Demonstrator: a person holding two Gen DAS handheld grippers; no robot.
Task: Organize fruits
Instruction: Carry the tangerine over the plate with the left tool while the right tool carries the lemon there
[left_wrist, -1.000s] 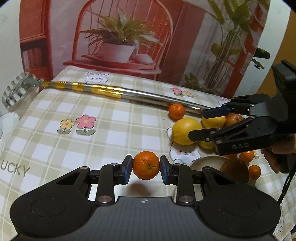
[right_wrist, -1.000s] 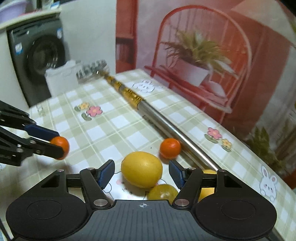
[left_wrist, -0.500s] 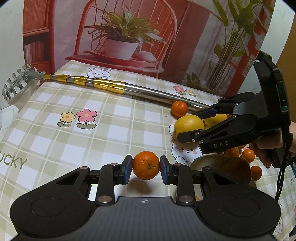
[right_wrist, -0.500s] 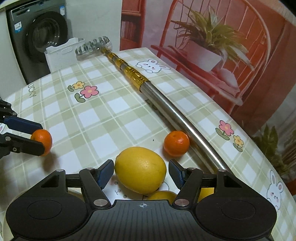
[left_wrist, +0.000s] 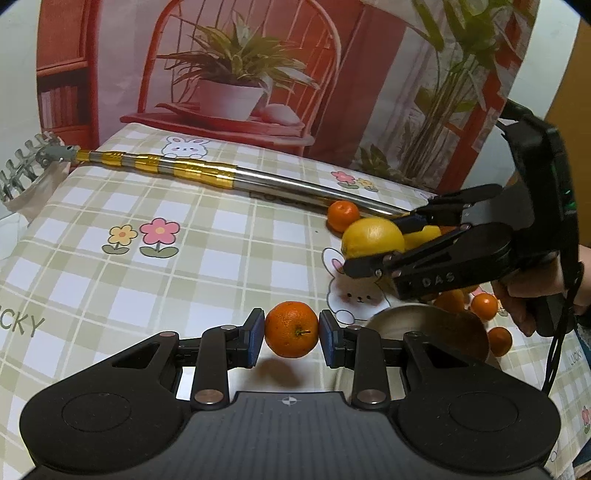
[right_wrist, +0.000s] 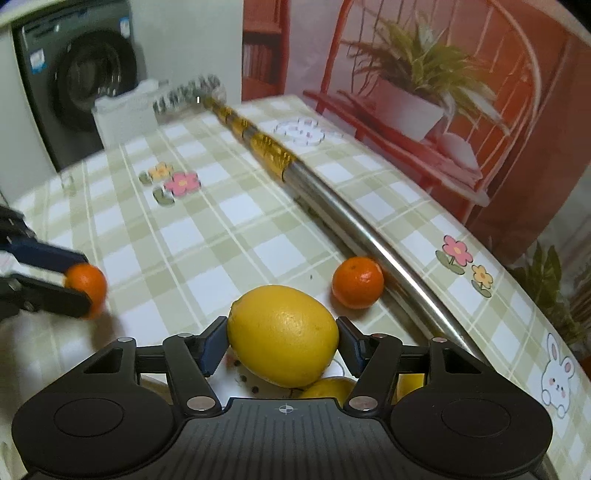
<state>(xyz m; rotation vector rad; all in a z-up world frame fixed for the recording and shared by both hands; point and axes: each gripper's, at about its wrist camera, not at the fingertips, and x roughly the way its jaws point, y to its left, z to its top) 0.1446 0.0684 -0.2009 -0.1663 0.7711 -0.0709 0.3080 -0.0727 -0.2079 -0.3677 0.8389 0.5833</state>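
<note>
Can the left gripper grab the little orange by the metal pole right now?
Probably not: the left gripper is shut on a mandarin, and the right gripper with its lemon sits before the little orange.

Glossy metal pole (left_wrist: 295, 184), matt plastic jaws, dimpled lemon (right_wrist: 282, 334)

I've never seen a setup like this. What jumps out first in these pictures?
Two black claws each pinch a fruit: the left claw grips a small orange above the checked tablecloth, and the right claw clamps a big yellow lemon. Behind them a long metal pole with gold bands lies across the table, with a loose orange resting against it.
</note>
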